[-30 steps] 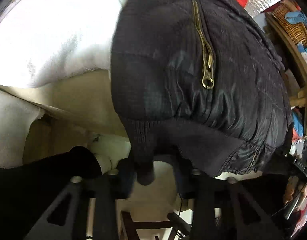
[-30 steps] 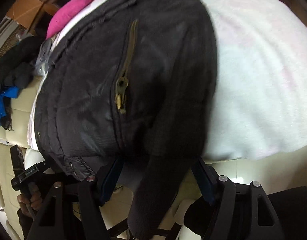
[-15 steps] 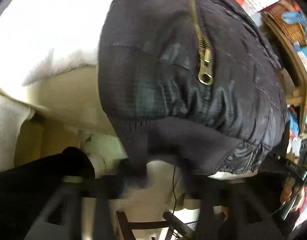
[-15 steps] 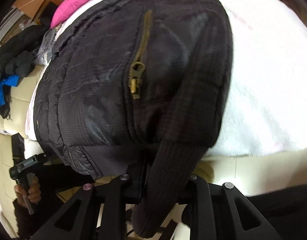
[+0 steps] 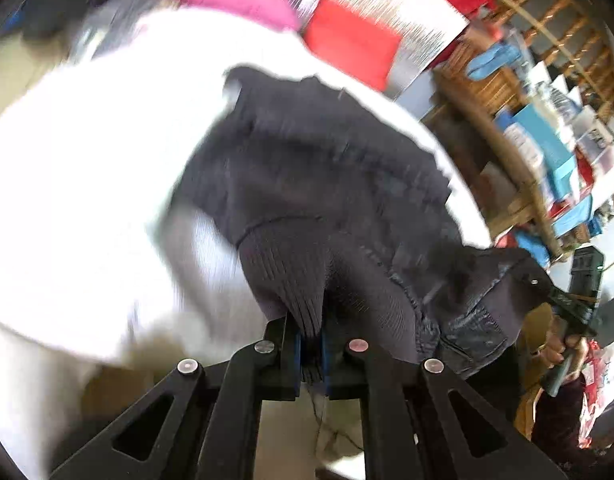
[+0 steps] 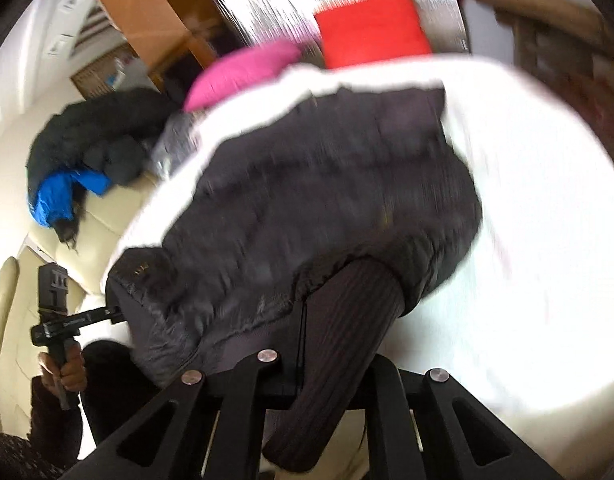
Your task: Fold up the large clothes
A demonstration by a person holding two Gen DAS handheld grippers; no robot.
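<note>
A black quilted jacket [image 5: 331, 168] lies on a white fleece blanket [image 5: 79, 184], blurred by motion. My left gripper [image 5: 312, 354] is shut on its ribbed knit cuff and hem [image 5: 291, 276] at the near edge. In the right wrist view the same jacket [image 6: 327, 200] lies on the blanket [image 6: 527, 240], and my right gripper [image 6: 307, 376] is shut on the hem beside a ribbed cuff [image 6: 347, 340] that hangs over the fingers. Each gripper shows in the other's view, at the far right [image 5: 563, 300] and the far left [image 6: 67, 320].
A pink cushion [image 6: 243, 68] and a red cushion [image 6: 371, 28] lie beyond the blanket. A pile of dark and blue clothes [image 6: 87, 152] sits on a cream sofa at the left. Wooden shelves with boxes [image 5: 547, 128] stand at the right.
Both grippers have closed on the jacket's hem and swung up and forward over the blanket. The jacket's zip pockets no longer show; the jacket now looks smaller and farther away.
</note>
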